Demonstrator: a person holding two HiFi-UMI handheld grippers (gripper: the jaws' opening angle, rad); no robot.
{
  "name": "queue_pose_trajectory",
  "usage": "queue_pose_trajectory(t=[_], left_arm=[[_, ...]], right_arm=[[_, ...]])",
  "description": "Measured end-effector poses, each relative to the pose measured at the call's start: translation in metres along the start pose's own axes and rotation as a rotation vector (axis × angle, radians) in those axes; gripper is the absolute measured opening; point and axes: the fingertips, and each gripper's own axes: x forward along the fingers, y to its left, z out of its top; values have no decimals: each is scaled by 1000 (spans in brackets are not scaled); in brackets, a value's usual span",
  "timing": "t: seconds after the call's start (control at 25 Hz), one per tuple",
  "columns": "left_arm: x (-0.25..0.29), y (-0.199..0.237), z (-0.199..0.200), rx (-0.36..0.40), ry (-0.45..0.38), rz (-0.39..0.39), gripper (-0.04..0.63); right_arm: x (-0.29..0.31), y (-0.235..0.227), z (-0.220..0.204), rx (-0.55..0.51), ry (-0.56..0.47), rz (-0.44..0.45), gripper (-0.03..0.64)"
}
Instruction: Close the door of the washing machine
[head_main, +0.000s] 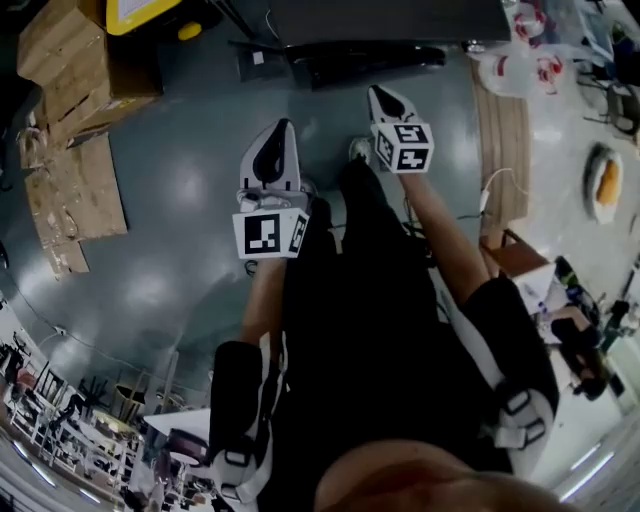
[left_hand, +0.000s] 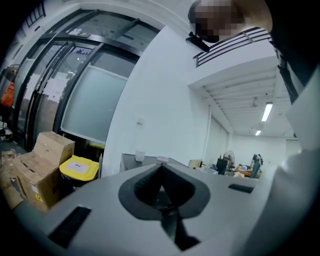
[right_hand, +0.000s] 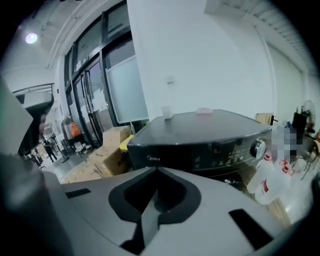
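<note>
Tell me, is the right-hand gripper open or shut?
Shut. In its own view the right gripper has its jaws meeting at the tips, with nothing between them.

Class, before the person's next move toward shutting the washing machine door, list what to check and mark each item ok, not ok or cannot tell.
1. Left gripper empty, jaws together: ok.
2. Right gripper empty, jaws together: ok.
3. Washing machine ahead of the right gripper: ok.
4. State of the door known: cannot tell; the front below the control panel is hidden behind the gripper.
5. Plastic bag beside the machine clear of the door: cannot tell.
</note>
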Motion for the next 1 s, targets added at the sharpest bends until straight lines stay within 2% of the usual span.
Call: queue_pose_trajectory(t=[0.32,0.52,0.68,1.0], left_arm=[[-22,-24,66,34,-68,26,5],[-29,-41,86,53,-95,6,5],[-29,-53,89,72,-94,-6,5],[-25,-62,92,94,-88,-35,5]], right_arm=[[-103,2,96,47,-158,40,6],[-166,12,136,59,-268,58,6],[-194,22,147,32,-313,65,6],[-191,35,151,40,-309,104,5]])
